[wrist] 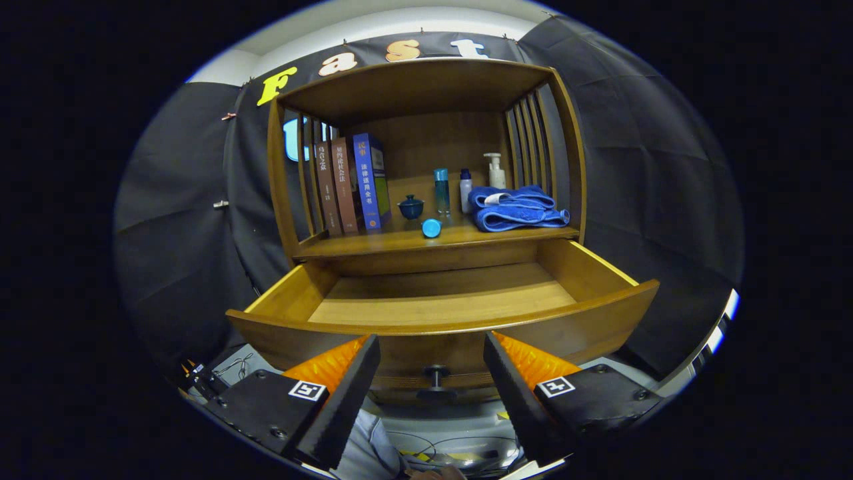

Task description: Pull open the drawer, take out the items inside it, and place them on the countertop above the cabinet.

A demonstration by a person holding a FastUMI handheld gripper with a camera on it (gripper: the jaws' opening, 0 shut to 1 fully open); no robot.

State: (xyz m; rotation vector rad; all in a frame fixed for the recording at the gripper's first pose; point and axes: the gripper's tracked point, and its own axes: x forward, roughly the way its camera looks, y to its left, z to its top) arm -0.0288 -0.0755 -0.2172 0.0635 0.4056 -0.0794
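Left of centre, upright in a row: two brown hardback books [336, 190] and, touching them on the right, a taller blue hardback book [368, 181]. Behind and to both sides, a draped black cloth wall [173, 200], pinned at upper left by a small clip [228, 117], with another clip [220, 205] lower down. Along the top, a pale ceiling strip [400, 20]. At bottom centre, thin dark cables [453, 441] looped on a grey floor [406, 417].

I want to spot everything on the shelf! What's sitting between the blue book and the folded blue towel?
In the gripper view, between the blue book and the towel stand a small blue lidded pot, a blue round cap, a teal bottle and a small white bottle.
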